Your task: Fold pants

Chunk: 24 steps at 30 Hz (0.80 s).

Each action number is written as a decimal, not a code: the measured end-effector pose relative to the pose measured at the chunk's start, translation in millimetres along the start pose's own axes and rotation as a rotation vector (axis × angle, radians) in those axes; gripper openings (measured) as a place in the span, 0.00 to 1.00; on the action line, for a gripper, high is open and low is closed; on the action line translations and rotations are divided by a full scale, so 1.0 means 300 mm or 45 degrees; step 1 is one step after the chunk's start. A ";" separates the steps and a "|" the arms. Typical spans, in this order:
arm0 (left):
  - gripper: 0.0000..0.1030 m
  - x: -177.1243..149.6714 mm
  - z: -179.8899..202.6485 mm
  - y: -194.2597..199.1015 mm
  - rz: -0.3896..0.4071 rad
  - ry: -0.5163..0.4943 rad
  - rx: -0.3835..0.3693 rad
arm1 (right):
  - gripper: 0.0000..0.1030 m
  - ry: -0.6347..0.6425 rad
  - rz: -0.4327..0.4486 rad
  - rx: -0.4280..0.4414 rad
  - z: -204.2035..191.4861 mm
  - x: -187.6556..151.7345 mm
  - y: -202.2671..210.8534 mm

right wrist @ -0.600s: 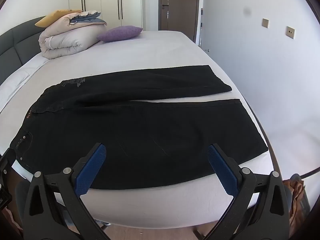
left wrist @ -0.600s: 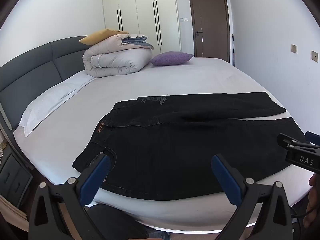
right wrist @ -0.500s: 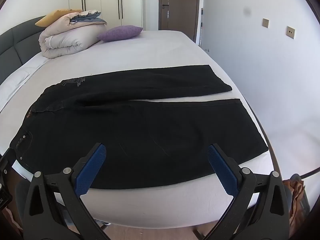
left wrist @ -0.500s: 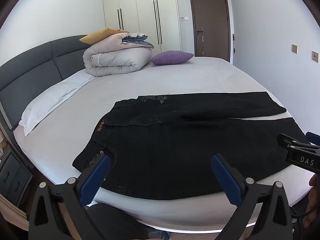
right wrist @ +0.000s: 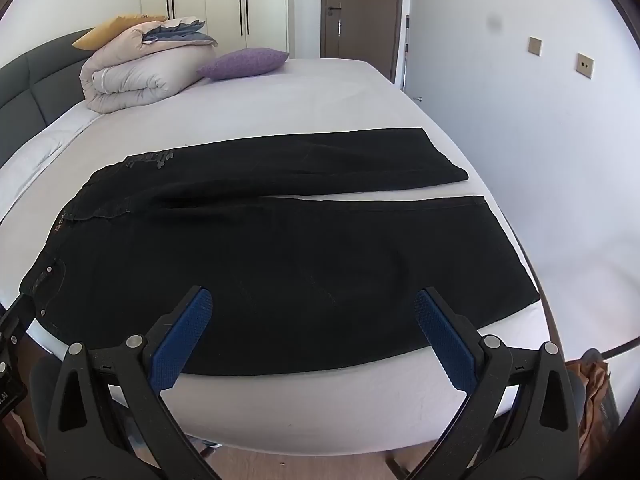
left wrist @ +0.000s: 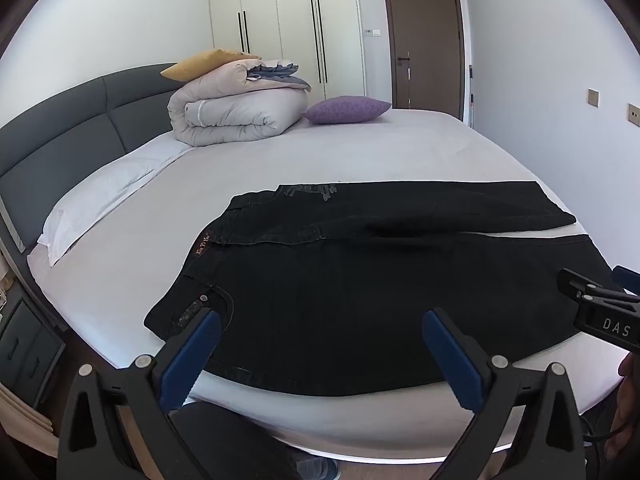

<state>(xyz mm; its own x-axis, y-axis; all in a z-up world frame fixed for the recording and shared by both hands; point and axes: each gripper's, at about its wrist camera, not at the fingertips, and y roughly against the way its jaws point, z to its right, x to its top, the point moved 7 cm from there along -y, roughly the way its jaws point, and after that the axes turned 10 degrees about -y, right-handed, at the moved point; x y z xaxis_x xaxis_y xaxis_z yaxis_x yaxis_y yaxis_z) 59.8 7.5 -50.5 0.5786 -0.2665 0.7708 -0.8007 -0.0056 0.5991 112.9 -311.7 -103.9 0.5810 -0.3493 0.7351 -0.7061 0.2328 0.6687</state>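
Note:
Black jeans (left wrist: pixel 360 276) lie flat on the white bed (left wrist: pixel 360 152), waistband to the left, both legs stretched to the right with a thin gap between them. They also show in the right wrist view (right wrist: pixel 280 248). My left gripper (left wrist: pixel 320 340) is open and empty, held just off the bed's near edge by the waist end. My right gripper (right wrist: pixel 314 320) is open and empty, off the near edge in front of the near leg. The right gripper's body (left wrist: pixel 600 312) shows at the right of the left wrist view.
A rolled duvet (left wrist: pixel 236 112) with a yellow pillow and a purple cushion (left wrist: pixel 348 109) sit at the bed's far side. A grey headboard (left wrist: pixel 60 148) is on the left. A wall (right wrist: pixel 520 120) runs close along the bed's right side. A nightstand (left wrist: pixel 24 352) stands at lower left.
Both views have barely shifted; the left one has drifted very slightly. The jeans lie as before and both grippers stay open.

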 end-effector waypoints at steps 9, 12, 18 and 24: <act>1.00 -0.002 0.006 0.001 -0.021 -0.001 -0.001 | 1.00 0.010 -0.008 -0.008 -0.018 -0.006 -0.003; 1.00 -0.007 0.007 -0.001 -0.029 0.000 -0.001 | 1.00 0.010 -0.009 -0.007 -0.022 -0.007 -0.004; 1.00 -0.008 0.008 -0.005 -0.044 0.003 -0.006 | 1.00 0.012 -0.015 -0.013 -0.029 -0.014 -0.011; 1.00 -0.010 0.012 -0.008 -0.055 0.007 -0.002 | 1.00 0.021 -0.020 -0.012 -0.038 -0.028 -0.012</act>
<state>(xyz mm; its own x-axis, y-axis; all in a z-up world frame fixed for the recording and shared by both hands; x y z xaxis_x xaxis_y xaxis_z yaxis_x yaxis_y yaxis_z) 59.3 4.8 -54.9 0.6136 -0.2607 0.7454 -0.7746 -0.0153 0.6323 115.3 -299.2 -111.3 0.5984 -0.3382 0.7263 -0.6931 0.2361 0.6810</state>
